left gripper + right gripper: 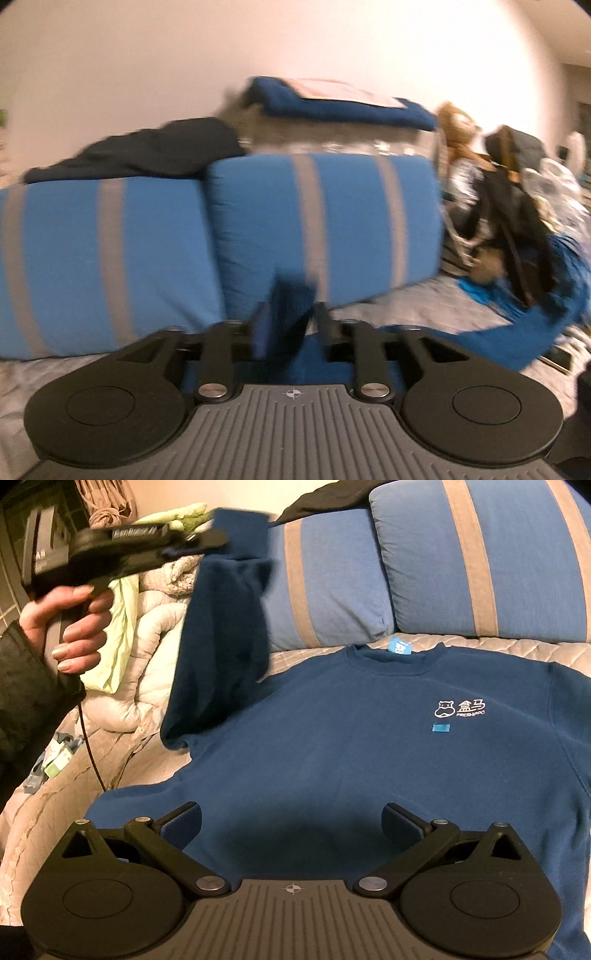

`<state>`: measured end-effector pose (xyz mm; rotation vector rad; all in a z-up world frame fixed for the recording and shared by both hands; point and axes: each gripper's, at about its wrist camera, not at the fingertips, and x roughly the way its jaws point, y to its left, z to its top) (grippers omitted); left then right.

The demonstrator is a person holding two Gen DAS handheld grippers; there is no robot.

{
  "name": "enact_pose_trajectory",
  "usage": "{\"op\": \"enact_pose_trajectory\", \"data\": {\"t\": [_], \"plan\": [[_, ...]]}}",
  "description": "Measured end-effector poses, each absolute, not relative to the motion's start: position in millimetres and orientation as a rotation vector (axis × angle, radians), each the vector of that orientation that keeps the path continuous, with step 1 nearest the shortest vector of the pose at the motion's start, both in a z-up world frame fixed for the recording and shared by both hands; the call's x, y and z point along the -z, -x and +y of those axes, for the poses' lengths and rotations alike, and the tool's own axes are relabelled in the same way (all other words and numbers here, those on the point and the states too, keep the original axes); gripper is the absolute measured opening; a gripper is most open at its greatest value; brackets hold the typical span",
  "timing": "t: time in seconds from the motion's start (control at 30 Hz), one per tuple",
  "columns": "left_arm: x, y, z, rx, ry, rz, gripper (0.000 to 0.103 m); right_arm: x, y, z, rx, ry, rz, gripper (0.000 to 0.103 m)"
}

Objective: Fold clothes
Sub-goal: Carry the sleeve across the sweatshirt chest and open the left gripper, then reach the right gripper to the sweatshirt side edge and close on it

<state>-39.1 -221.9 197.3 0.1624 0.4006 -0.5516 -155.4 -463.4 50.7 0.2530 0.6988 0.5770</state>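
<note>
A dark blue sweatshirt (351, 746) with a white chest logo lies face up on the bed, collar toward the pillows. Its left sleeve (221, 627) is lifted and hangs beneath my left gripper (218, 539), which a hand (77, 627) holds up at the upper left. In the blurred left wrist view, my left gripper (290, 314) has its fingers partly apart, with dark sleeve fabric (288, 314) loosely between them. My right gripper (291, 819) hovers wide open over the sweatshirt's lower body, with nothing between its fingers.
Two blue pillows with grey stripes (480, 561) lean at the head of the bed. A dark garment (147, 151) lies on top of them. A rumpled pale quilt (147, 635) is heaped at the left. Bags and clutter (517, 206) sit to the right of the pillows.
</note>
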Motion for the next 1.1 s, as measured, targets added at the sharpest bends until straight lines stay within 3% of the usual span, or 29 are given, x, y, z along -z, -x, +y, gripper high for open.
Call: {"op": "enact_pose_trajectory", "data": {"t": [0.03,0.13,0.7,1.1], "plan": [[-195,41,-230,0.576,-0.168,0.405,0.053,-51,155,-464,-0.575,-0.253,0.700,0.103],[-192,45,-233,0.616,-0.170,0.417,0.062,-51,155,-464,-0.570,-0.254,0.701,0.103],[-155,89,-137,0.443,-0.198,0.543,0.066,-50,153,-462,-0.556,-0.228,0.713,0.103],[-72,126,-122,0.420,-0.075,0.734,0.067,-51,155,-450,-0.526,-0.141,0.730,0.103]]}}
